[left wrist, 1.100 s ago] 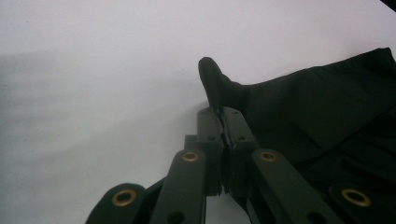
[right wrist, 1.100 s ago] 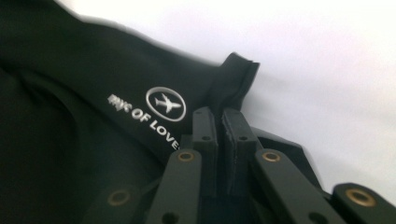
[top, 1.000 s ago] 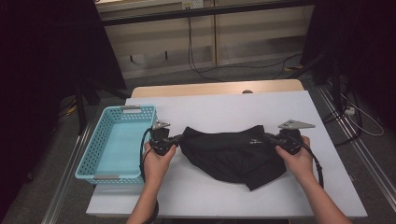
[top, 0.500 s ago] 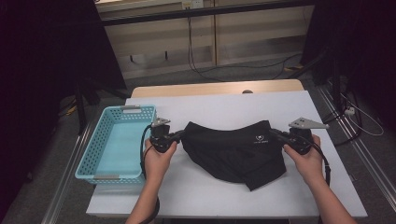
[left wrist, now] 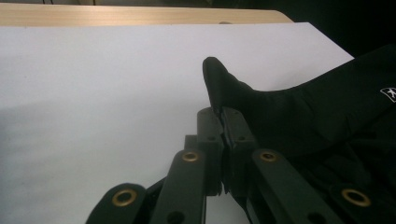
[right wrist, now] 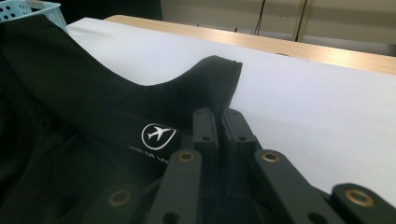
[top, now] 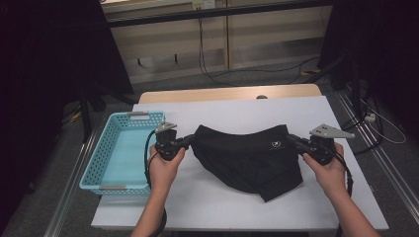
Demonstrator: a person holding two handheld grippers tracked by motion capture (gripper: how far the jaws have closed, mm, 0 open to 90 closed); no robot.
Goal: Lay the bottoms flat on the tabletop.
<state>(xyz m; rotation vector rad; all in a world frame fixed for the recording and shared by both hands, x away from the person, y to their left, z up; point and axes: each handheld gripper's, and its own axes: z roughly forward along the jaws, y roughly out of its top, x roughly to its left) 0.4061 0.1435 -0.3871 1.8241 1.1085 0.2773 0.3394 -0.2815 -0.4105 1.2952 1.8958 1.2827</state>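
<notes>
Blue basket [top: 114, 157] holds nothing — black garment [top: 247, 158] lies just beside.

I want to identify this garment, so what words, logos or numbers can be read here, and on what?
Black garment: white circle with an airplane silhouette, a sign and not text.
Below the sign: a line of small white lettering, too blurred and cut off to read.
Blue basket: no text can be made out.

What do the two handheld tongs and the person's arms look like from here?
Both the left tongs and the right tongs are black, with brass-coloured rivets on the linkage arms. A grey three-cornered plate tops each, and a black cable trails from each. The forearms are bare, no sleeves.
</notes>
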